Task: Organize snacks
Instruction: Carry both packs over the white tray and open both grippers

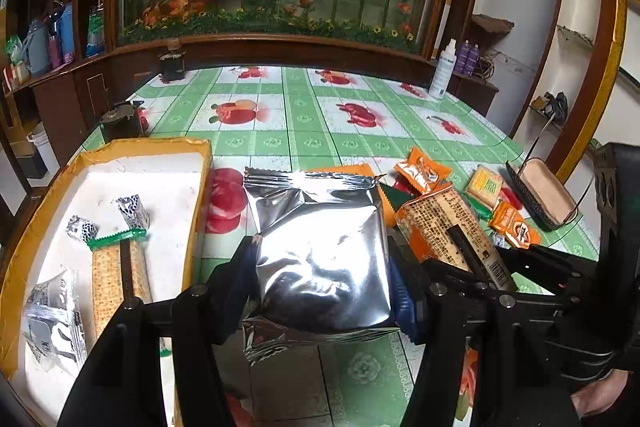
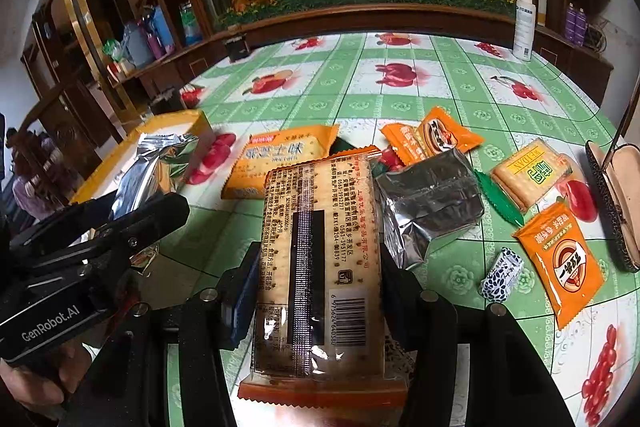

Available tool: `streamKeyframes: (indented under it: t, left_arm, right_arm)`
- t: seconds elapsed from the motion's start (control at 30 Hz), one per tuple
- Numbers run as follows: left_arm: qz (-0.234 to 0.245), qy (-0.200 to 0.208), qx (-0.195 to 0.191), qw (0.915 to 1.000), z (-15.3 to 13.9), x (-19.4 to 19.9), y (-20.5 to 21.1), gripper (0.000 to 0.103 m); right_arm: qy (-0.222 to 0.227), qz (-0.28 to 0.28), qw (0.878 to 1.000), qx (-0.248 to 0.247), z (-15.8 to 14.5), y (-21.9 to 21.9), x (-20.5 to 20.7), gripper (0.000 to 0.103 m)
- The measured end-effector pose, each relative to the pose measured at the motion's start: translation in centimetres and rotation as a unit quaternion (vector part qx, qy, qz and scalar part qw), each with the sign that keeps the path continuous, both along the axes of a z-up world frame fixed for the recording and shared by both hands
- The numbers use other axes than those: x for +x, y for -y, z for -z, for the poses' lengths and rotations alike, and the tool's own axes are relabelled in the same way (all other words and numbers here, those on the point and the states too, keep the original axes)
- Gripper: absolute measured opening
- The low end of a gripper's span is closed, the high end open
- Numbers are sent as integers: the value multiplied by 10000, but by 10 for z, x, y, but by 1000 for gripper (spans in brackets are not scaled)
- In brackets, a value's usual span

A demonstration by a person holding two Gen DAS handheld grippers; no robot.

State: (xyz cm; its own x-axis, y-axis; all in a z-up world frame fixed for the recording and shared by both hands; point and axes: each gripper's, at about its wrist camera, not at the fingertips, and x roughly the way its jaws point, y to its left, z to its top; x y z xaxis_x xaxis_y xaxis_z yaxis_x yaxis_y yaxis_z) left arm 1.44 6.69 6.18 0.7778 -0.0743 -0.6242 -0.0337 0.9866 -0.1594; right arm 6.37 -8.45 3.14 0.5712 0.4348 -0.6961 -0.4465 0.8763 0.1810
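My left gripper (image 1: 324, 291) is shut on a silver foil snack bag (image 1: 320, 251) and holds it above the table, just right of the yellow-rimmed box (image 1: 120, 151). The box holds a cracker pack (image 1: 118, 283), a grey snack pack (image 1: 52, 323) and two small wrapped candies (image 1: 132, 211). My right gripper (image 2: 318, 287) is shut on an orange-edged cracker pack (image 2: 316, 259), also seen in the left wrist view (image 1: 448, 227). The left gripper and its foil bag (image 2: 152, 167) show at left in the right wrist view.
Loose snacks lie on the green fruit-print tablecloth (image 2: 400, 99): orange packs (image 2: 560, 263), a dark foil bag (image 2: 432, 203), a yellow cracker pack (image 2: 528, 175), a candy (image 2: 502, 275). A glasses case (image 2: 616, 195) lies at right, a spray bottle (image 2: 524, 27) at the back.
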Motion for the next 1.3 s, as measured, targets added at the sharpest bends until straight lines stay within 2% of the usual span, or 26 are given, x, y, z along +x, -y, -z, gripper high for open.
streamKeyframes:
  t: [0.17, 0.3, 0.6, 0.9, 1.03, 1.2, 1.3]
  left_arm:
    - [-47, 176, -100, 9998, -12, -4, -12, 60]
    - [-237, 271, -146, 9992, -21, -6, -32, 60]
    - [-1131, 247, -607, 9914, -25, -12, -110, 60]
    - [-1970, -254, -922, 9757, 0, -8, -176, 60]
    - [-2123, -475, -1120, 9696, 11, -5, -189, 60]
    - [-2392, -680, -1166, 9615, 20, -8, -199, 60]
    - [-2419, -725, -1124, 9610, 22, -9, -198, 60]
  right_arm:
    - [-110, -98, 9995, 288, -3, -6, -2, 58]
    - [-138, -147, 9994, 288, -7, -16, -4, 58]
    - [-119, -447, 9985, 301, -33, -65, -7, 58]
    - [-161, -995, 9943, 358, -55, -148, 1, 58]
    - [-391, -1086, 9926, 363, -49, -182, 17, 58]
    - [-675, -1059, 9913, 392, -35, -209, 39, 58]
    - [-867, -990, 9903, 437, -27, -217, 50, 58]
